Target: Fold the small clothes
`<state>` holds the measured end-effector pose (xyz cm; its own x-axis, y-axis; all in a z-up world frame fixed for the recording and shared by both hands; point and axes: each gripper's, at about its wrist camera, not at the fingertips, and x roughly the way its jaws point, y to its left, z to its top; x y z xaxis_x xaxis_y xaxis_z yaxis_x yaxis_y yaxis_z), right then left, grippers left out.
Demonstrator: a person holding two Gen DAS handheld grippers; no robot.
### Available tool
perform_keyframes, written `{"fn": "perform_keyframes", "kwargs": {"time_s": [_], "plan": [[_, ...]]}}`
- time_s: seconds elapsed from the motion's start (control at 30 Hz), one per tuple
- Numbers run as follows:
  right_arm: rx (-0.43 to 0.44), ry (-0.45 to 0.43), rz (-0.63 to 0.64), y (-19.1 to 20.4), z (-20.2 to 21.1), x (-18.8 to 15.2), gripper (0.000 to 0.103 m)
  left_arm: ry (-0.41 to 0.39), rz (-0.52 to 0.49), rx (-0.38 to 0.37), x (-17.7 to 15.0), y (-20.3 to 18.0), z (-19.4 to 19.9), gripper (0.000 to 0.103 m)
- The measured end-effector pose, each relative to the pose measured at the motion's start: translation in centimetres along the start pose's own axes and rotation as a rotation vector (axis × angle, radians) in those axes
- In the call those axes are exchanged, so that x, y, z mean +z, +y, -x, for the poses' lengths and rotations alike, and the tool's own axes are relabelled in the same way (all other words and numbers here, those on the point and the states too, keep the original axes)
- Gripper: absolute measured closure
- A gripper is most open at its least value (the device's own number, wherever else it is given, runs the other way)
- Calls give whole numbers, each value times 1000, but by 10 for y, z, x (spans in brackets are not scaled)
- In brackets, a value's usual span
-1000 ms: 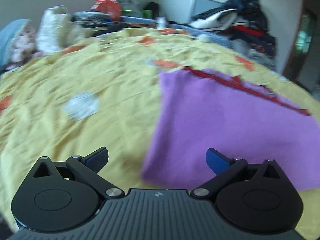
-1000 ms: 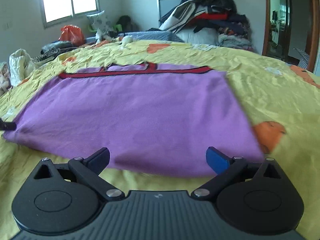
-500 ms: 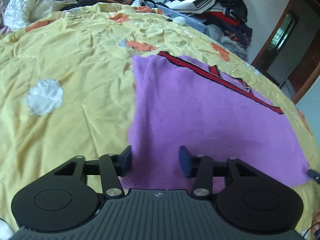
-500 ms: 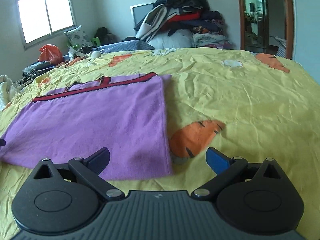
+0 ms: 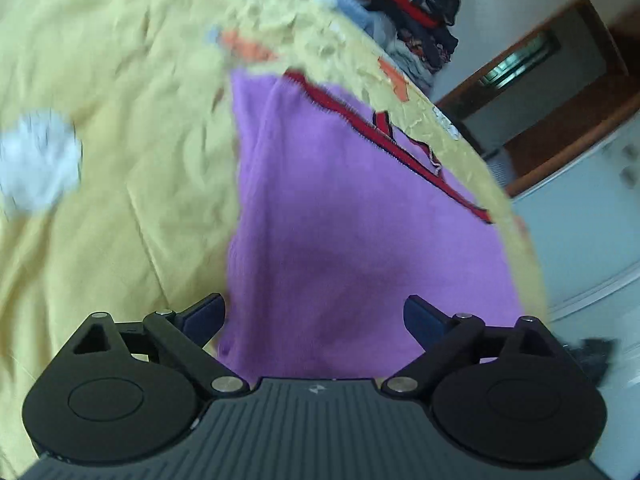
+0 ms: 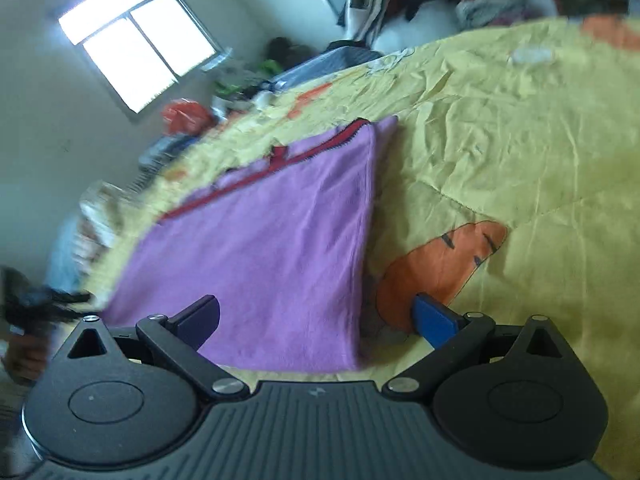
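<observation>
Purple garment (image 5: pixel 352 240) lies lengthwise, red trim (image 5: pixel 400 144) far.

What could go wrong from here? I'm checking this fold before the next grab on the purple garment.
Both frames are blurred, so aim may be off. The left hand-held gripper is open over the purple garment and may pinch the yellow sheet along with it. The right hand-held gripper straddles the garment's right edge, with one finger over the sheet's orange print, so it may catch little fabric.

Bright window (image 6: pixel 136 60), pale wall (image 6: pixel 48 120) (clothes heaped behind)
</observation>
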<state>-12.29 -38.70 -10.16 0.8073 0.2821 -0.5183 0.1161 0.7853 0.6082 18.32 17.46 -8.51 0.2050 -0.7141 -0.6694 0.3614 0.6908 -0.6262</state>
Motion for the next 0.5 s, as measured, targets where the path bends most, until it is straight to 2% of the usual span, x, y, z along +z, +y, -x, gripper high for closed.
{"fn": "perform_keyframes", "kwargs": {"time_s": [0.17,0.2,0.3,0.37,0.4,0.43,0.47,0.5], "plan": [[164,104,-79,-17,-8,14,0,82,153,-265,10,45,-8,6],[169,114,-79,-15,-11,15,0,94,185,-315,13,52,-11,7],[220,166,-69,-6,-27,19,0,130,202,-386,25,56,-22,7],[216,175,-45,4,-38,20,0,149,192,-411,30,54,-29,9],[215,170,-41,8,-43,20,0,165,189,-420,31,53,-34,15],[197,155,-34,13,-47,19,0,180,181,-408,32,51,-38,30],[169,143,-11,21,-50,16,0,197,176,-383,31,49,-41,40],[151,147,10,27,-53,16,0,228,189,-361,30,51,-47,61]]}}
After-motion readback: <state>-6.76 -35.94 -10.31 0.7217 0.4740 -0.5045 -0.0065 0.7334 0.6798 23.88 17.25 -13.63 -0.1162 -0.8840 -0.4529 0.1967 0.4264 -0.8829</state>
